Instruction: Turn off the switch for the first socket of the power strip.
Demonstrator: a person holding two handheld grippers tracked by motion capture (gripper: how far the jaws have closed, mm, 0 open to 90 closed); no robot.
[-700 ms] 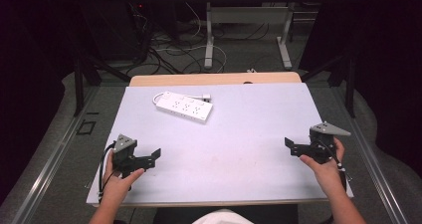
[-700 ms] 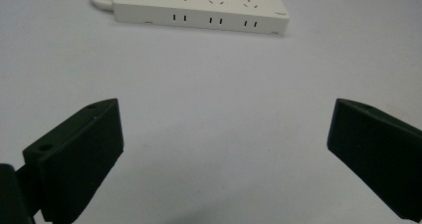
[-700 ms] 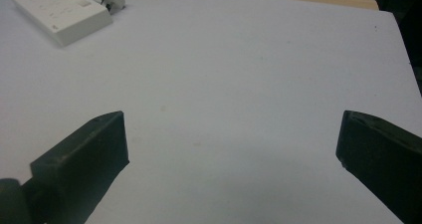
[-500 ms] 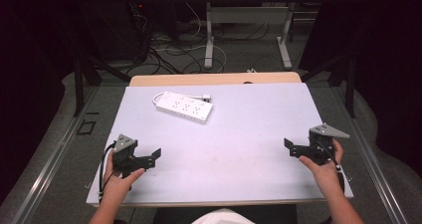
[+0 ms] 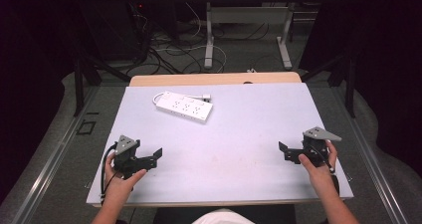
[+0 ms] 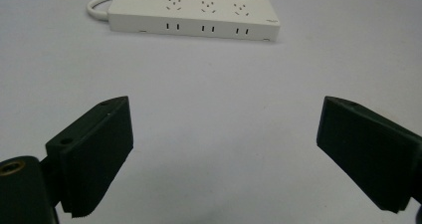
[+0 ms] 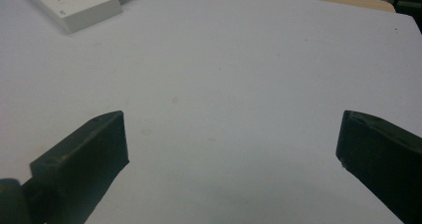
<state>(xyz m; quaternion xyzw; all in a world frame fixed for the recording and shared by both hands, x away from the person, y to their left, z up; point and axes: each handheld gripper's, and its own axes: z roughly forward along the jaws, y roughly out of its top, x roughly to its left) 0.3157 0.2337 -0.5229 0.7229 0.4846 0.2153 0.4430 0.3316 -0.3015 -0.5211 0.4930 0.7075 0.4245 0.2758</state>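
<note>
A white power strip (image 5: 183, 106) lies flat on the pale table (image 5: 249, 129), toward the back left, its cord curled at the far end. In the left gripper view the power strip (image 6: 194, 12) sits well ahead of the jaws. My left gripper (image 5: 155, 157) rests near the front left edge, open and holding nothing (image 6: 224, 154). Over at the front right, my right gripper (image 5: 284, 152) is also open with bare table between its jaws (image 7: 231, 159). The power strip's end (image 7: 74, 2) shows at the upper left of the right gripper view.
A wooden strip (image 5: 214, 78) borders the table's far edge. Beyond it stand desk legs (image 5: 209, 35) and tangled cables (image 5: 164, 50) on the floor. Dark curtains close in both sides.
My right gripper has shifted slightly forward and left. The left gripper and the power strip have stayed put.
</note>
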